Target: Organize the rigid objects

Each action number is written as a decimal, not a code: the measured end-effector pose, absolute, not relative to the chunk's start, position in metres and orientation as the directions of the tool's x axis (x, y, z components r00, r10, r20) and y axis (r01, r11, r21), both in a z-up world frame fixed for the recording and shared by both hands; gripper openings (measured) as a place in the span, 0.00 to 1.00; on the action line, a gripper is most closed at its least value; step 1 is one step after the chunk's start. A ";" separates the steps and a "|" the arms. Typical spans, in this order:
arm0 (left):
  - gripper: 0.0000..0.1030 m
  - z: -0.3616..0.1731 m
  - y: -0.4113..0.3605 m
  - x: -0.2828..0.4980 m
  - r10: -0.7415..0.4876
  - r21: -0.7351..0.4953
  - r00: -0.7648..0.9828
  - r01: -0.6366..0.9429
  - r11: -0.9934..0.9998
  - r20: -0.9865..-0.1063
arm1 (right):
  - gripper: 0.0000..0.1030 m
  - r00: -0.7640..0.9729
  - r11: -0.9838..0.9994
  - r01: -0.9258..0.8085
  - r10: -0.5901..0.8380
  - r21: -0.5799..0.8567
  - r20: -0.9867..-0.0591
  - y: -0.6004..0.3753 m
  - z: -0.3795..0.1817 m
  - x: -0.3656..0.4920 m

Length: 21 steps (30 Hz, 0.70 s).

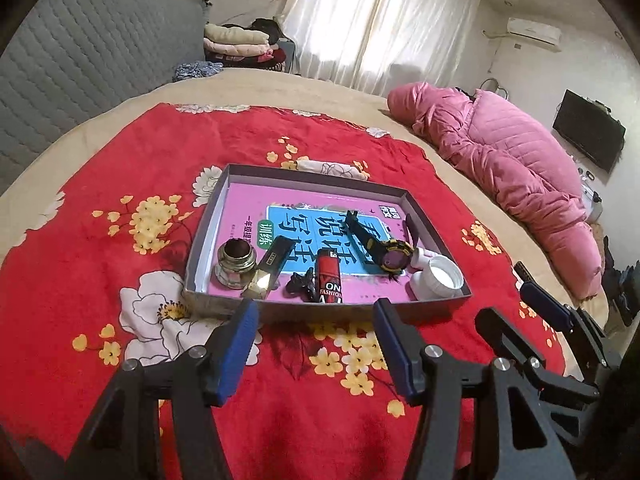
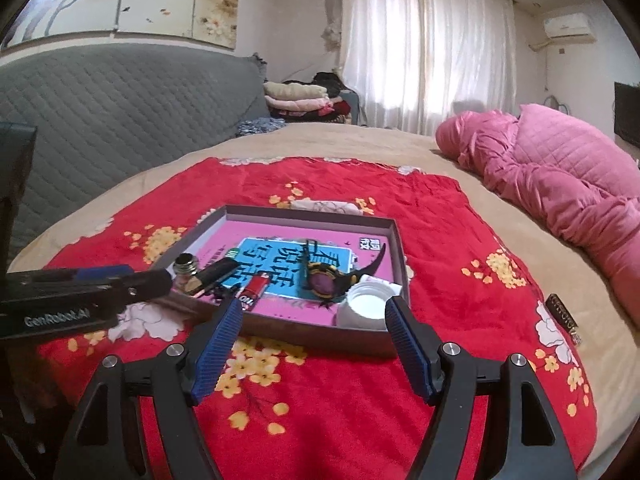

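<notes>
Left wrist view: left tool [image 1: 314, 308] released, jaws wide apart, nothing between them, hovering over the red flowered blanket [image 1: 120, 168] just short of the tray's near wall. Grey shallow tray [image 1: 224, 216] sits on the blanket on the bed, a pink book [image 1: 248, 208] lying flat as its floor. Along the near side of the tray, left to right: glass jar [image 1: 235, 262], black and gold lighter [image 1: 269, 266], black hair clip [image 1: 298, 283], red lighter [image 1: 329, 278], black wristwatch [image 1: 380, 246], white bottle [image 1: 438, 278] on its side in the right near corner. Right tool [image 1: 532, 284] shows at the right edge, side on. Pink jacket [image 1: 500, 152] lies on the bed, well apart.

Right wrist view: right tool [image 2: 314, 306] also released, empty, jaws wide, in front of the tray [image 2: 394, 248]. Bottle [image 2: 366, 306] just beyond the right finger, watch [image 2: 324, 280] beside it, red lighter [image 2: 254, 290] near the left finger. Left tool [image 2: 104, 274] comes in from the left, near the jar [image 2: 186, 268]. A small dark box [image 2: 564, 318] lies on the blanket right of the tray, apart.
</notes>
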<state>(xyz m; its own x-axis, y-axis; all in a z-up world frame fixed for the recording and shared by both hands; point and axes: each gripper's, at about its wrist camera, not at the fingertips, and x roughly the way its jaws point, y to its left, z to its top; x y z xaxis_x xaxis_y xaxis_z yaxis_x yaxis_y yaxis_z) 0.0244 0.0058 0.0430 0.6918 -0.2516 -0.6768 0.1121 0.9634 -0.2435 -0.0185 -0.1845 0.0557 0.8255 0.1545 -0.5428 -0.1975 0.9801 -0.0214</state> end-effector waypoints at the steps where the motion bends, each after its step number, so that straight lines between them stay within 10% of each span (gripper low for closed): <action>1: 0.57 0.044 0.007 0.022 -0.247 -0.246 0.695 0.104 0.964 -0.675 | 0.73 0.827 0.979 -0.202 0.157 -0.025 -0.541 -0.182 0.057 -0.021; 21: 0.57 0.022 0.006 0.005 -0.159 -0.150 0.633 0.067 0.986 -0.757 | 0.73 0.816 0.977 -0.211 0.166 -0.018 -0.553 -0.175 0.054 -0.034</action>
<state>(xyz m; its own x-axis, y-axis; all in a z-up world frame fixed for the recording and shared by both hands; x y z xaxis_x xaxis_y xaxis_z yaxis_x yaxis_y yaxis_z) 0.0053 0.0062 0.0224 0.6334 -0.1585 -0.7574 0.0671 0.9864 -0.1503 -0.0340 -0.1754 0.0537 0.8164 0.1659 -0.5532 -0.2106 0.9774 -0.0177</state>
